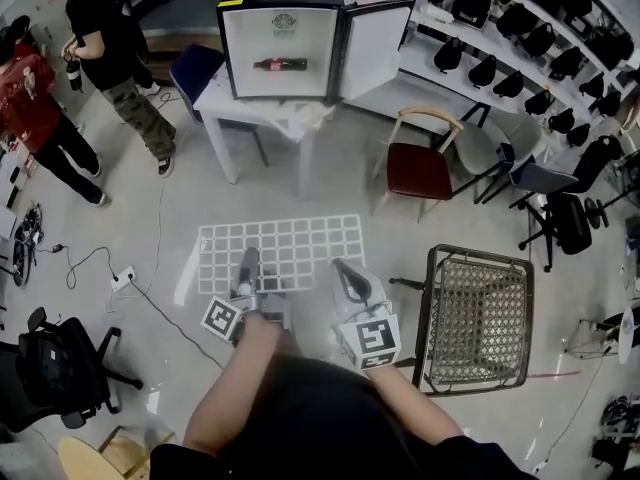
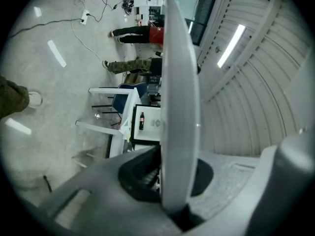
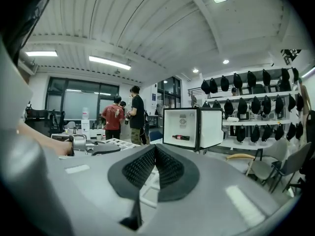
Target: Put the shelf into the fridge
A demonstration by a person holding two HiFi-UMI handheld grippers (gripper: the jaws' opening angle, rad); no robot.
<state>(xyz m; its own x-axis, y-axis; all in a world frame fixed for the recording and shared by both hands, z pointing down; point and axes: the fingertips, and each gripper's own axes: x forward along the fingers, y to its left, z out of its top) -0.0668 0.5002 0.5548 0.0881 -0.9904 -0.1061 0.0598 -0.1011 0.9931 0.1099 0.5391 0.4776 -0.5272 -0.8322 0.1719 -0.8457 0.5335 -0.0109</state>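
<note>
Left tool (image 1: 247, 266) is clamped narrow on the near edge of the white wire shelf (image 1: 290, 243), whose rim stands edge-on between its dark pads in the left gripper view. The shelf hangs roughly level above the pale floor (image 1: 150, 218), well short of the fridge (image 1: 283, 10) and in line with its open front. Right tool (image 1: 347, 271) grips the same near edge further right; in the right gripper view its ribbed pads meet at their tips, with the shelf's grid showing in the gap behind them. Each tool carries a cube with square markers, and the person's bare forearms reach in from the bottom of the head view.

To the left of the fridge, two people (image 1: 105, 28) stand together on the floor, well apart from it. The fridge itself sits on a small white worktop (image 1: 225, 103), its white inside facing the camera and a dark bottle (image 1: 280, 65) lying on its side within. Its door (image 1: 376, 48) is swung open to the right. Right of the fridge and nearer the camera stands a red-seated chair (image 1: 418, 168); closer to the person than that, a wire basket (image 1: 475, 318) rests on the floor just beside the right tool.
</note>
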